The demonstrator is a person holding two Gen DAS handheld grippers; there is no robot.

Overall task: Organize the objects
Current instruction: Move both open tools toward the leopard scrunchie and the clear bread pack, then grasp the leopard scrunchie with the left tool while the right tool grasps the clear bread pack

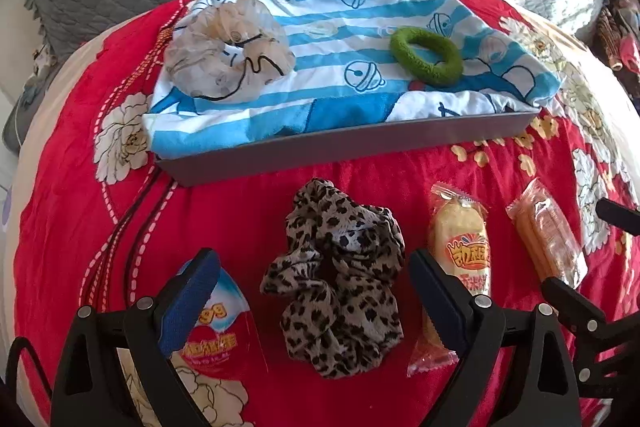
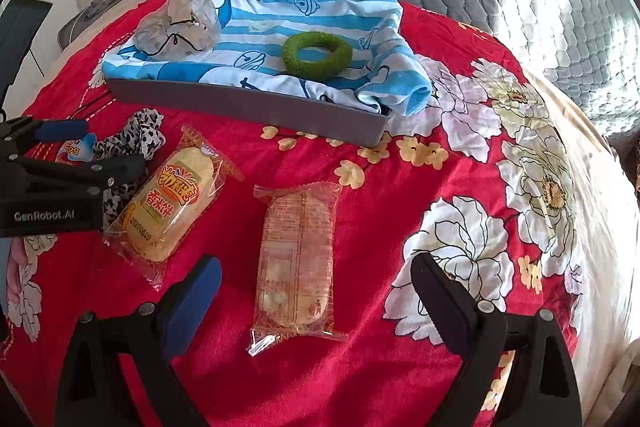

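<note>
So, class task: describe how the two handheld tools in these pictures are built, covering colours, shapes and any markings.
Both tools are black plastic frames with triangular cut-outs and silver round fasteners. The left tool has two flat fingers, one faced with a blue textured pad. The right tool is built the same way, also with a blue pad. Seen from the right wrist view, the left tool's body carries white lettering reading GenRobot.AI. No sleeves or cables show clearly.

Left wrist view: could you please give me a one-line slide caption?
Open left gripper poised over leopard scrunchie; green scrunchie already in grey tray.
</note>
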